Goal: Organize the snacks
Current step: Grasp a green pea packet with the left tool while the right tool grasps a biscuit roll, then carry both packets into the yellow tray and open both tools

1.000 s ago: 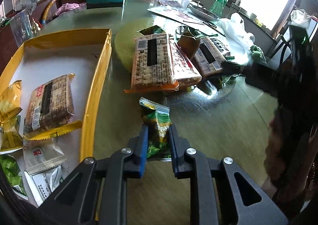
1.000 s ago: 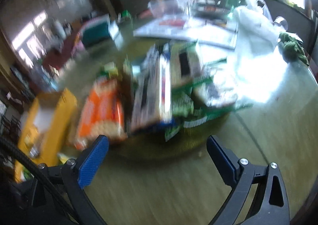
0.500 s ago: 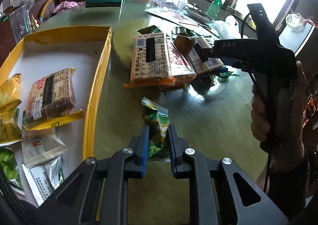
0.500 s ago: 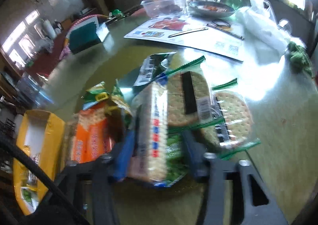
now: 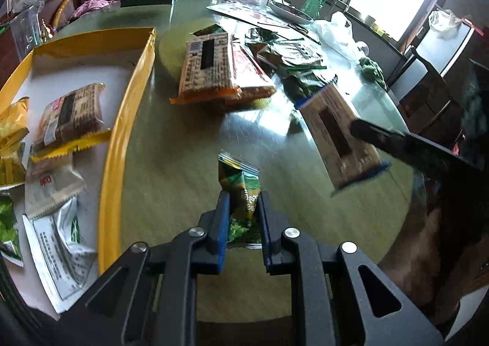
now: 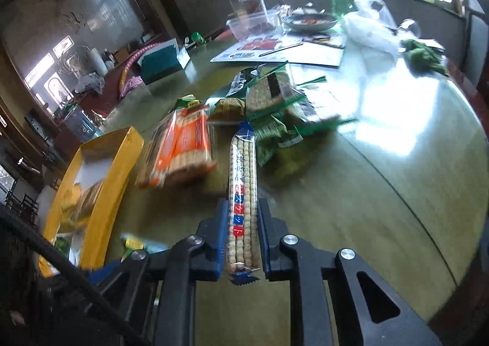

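I have the left tongs clamped on a small green snack packet, held just above the surface beside the long right wall of the yellow tray, which lies toward the surface's left edge. The right tongs are closing on a blue-trimmed cracker pack, gripped edge-on across its thin side, and it looks lifted clear of the snack pile in the middle of the surface. In the left view that pack hangs between the pile and my left tongs. The tray already holds a yellow-trimmed cracker pack and some small sachets. To do this well, I think I should carry each item over the tray wall without clipping it, lower the green packet into a bare patch of white floor, and keep the cracker grip firm but not crushing, since an edge-on hold could let it swing.
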Tool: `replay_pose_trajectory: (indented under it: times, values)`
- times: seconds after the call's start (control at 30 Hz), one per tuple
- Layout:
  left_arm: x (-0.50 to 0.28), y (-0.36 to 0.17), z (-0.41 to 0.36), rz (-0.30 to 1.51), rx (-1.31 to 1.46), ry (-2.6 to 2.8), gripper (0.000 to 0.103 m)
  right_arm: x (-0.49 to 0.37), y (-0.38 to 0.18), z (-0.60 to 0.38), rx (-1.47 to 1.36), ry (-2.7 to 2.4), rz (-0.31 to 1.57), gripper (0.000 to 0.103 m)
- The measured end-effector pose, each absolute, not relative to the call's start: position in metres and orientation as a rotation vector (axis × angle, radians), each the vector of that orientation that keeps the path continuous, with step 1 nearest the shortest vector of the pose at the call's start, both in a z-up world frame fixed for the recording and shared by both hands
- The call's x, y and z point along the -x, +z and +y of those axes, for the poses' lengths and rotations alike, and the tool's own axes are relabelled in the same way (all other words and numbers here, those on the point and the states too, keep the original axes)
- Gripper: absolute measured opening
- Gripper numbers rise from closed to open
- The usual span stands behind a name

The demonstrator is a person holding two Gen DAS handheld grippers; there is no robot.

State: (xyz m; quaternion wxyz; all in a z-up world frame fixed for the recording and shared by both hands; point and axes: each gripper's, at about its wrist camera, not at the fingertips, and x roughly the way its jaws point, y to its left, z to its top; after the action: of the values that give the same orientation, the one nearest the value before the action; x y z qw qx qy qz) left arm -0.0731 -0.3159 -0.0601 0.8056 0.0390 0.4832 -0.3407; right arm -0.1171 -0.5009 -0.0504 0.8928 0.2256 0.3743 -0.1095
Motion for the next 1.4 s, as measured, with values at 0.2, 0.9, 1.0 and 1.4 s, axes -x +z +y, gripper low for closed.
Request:
replay_pose_trajectory:
  times: [0.2,0.9,1.0,1.4]
  values:
    - [0.082,-0.059,-0.312,1.026,-0.080,-0.727,0.019,0.148,-0.053,-0.487,-0.502,-0.248,0.738,0.016]
    - [0.078,0.010,-0.242,0.877,0.095,-0.739,0.019,0.151,0.004,-0.422,-0.490,-0.097,0.589,0.016]
    - [0.065,0.017,-0.220,0.850,0.130,-0.692,0.019,0.131,0.011,-0.398,-0.465,-0.038,0.587,0.016]
    - [0.005,-0.002,-0.144,0.850,0.201,-0.467,0.019,0.037,0.005,-0.333,-0.456,0.150,0.647,0.016]
